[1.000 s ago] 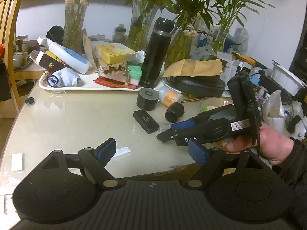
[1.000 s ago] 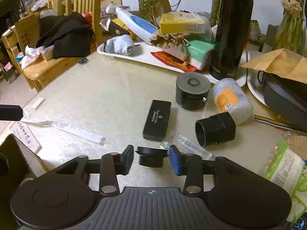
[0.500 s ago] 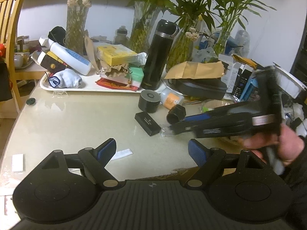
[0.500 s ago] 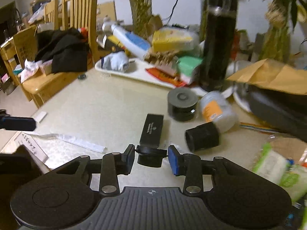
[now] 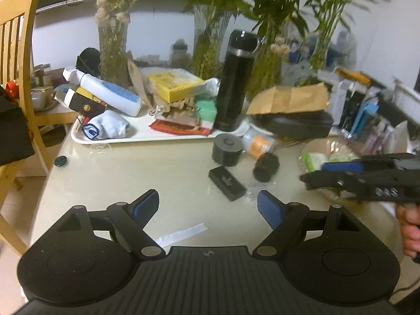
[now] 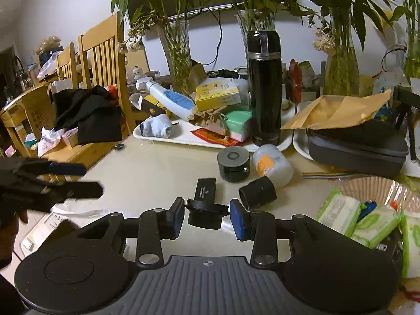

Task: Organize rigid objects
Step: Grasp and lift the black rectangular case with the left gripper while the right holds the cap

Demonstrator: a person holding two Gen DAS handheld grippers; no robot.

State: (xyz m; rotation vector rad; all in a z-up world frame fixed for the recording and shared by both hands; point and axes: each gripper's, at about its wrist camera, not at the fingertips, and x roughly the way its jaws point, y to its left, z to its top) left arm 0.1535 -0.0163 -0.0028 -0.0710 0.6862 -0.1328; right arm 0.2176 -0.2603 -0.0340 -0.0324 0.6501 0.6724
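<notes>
Two blue pads of our right gripper [image 6: 206, 215] clench a small black flanged cap [image 6: 205, 214], holding it above the table [image 6: 157, 168]. Our left gripper [image 5: 208, 207] is spread wide with nothing between its fingers, hovering over the same tabletop above a white paper strip [image 5: 181, 235].

Just beyond the held cap lies a flat black rectangular case [image 6: 205, 189], and to its right a short black tube [image 6: 257, 192] lies on its side, near but apart from the case. Behind the tube a white bottle with an orange label [image 6: 273, 164] lies tipped over, touching or nearly touching the tube. Beside the bottle stands a squat black cylinder [image 6: 233, 164].

Farther back a tall black thermos [image 6: 264, 89] stands upright on the white tray [image 6: 162, 137], next to a yellow box [image 6: 218, 97] and a rolled sock [image 6: 157, 128]. At the right a grey zip case [image 6: 357, 148] sits under a brown envelope [image 6: 338, 110]. Packs of wipes [image 6: 338, 216] lie at the near right edge.

In the left wrist view our right gripper [image 5: 330, 174] appears blurred at the right.
</notes>
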